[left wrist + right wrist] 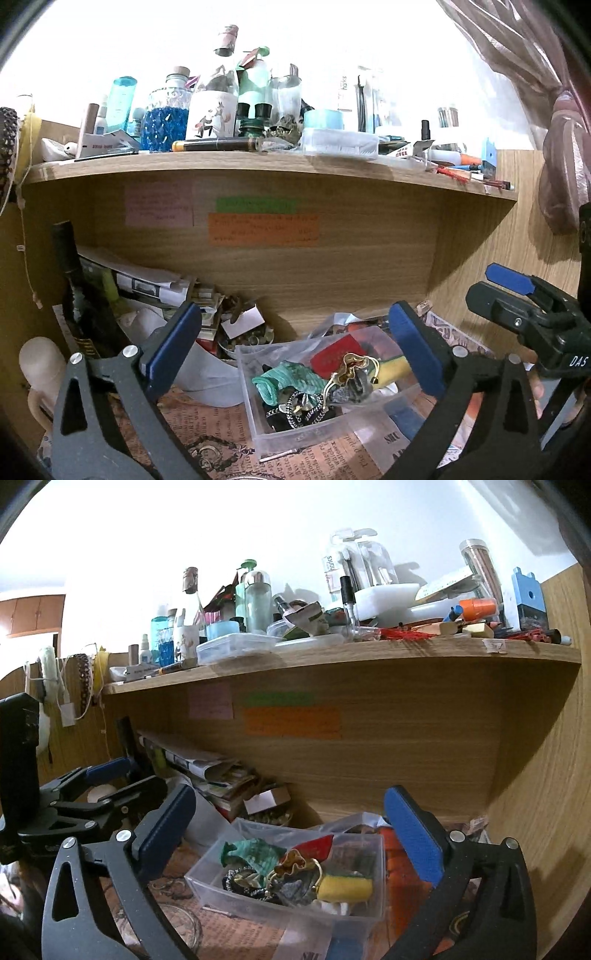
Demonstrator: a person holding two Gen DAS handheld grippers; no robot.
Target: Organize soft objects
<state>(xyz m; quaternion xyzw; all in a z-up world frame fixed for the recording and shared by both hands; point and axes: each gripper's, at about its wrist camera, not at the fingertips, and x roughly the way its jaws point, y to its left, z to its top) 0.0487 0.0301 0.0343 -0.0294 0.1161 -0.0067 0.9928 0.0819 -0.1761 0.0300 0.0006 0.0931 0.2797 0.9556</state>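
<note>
A clear plastic box [295,437] sits on the newspaper-covered desk under a wooden shelf. It holds soft items: a green scrunchie [291,380], a yellow roll [391,371], a brown-gold scrunchie [352,365], a red piece [336,354] and dark chain-trimmed fabric. My left gripper [295,343] is open and empty, held just above and behind the box. My right gripper [291,830] is open and empty over the same box [280,897]. The right gripper also shows at the right of the left wrist view [517,295], and the left gripper at the left of the right wrist view [107,782].
The wooden shelf [258,162] above carries many bottles, jars and pens. Sticky notes [262,229] are on the back panel. Stacked papers and a small bowl [243,339] lie left behind the box. A wooden side wall [535,775] stands at the right.
</note>
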